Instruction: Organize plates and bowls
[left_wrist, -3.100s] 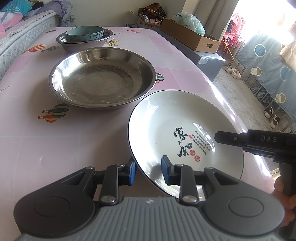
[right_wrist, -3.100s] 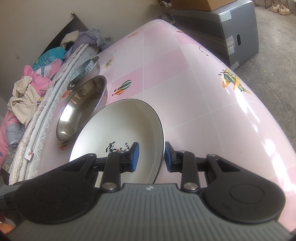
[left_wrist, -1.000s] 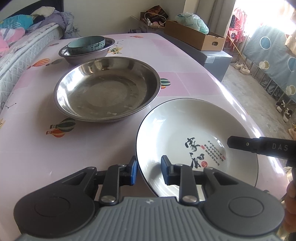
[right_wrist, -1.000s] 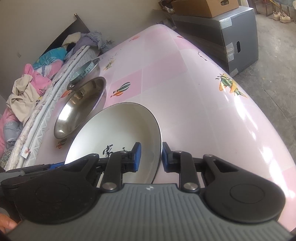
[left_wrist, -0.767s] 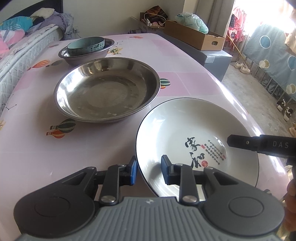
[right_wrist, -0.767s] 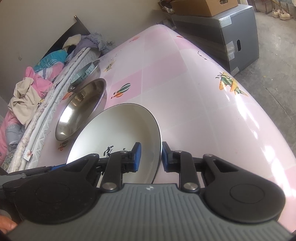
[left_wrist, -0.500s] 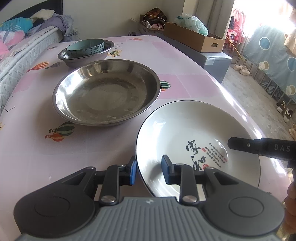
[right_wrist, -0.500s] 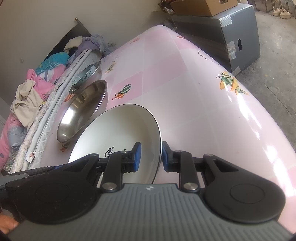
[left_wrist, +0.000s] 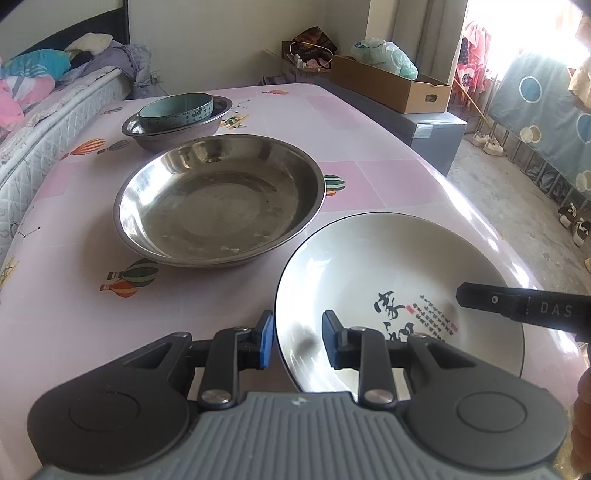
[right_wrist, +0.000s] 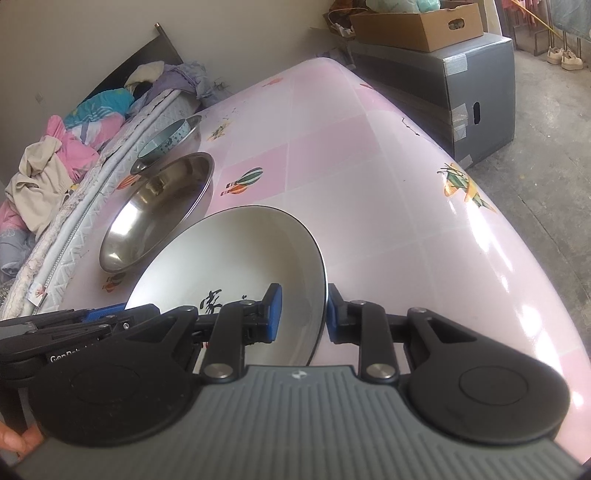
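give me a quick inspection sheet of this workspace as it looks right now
surface: pink checked table, balloon prints
job's things: white plate with black lettering; large steel basin beside it; teal bowl inside small steel bowl behind
clutter: nothing seen on the table
grippers: left tool shut on the white plate's near-left rim; right tool shut on its right rim
cables: nothing seen
surroundings: bed with clothes, cardboard box on a grey crate, shoes on concrete floor
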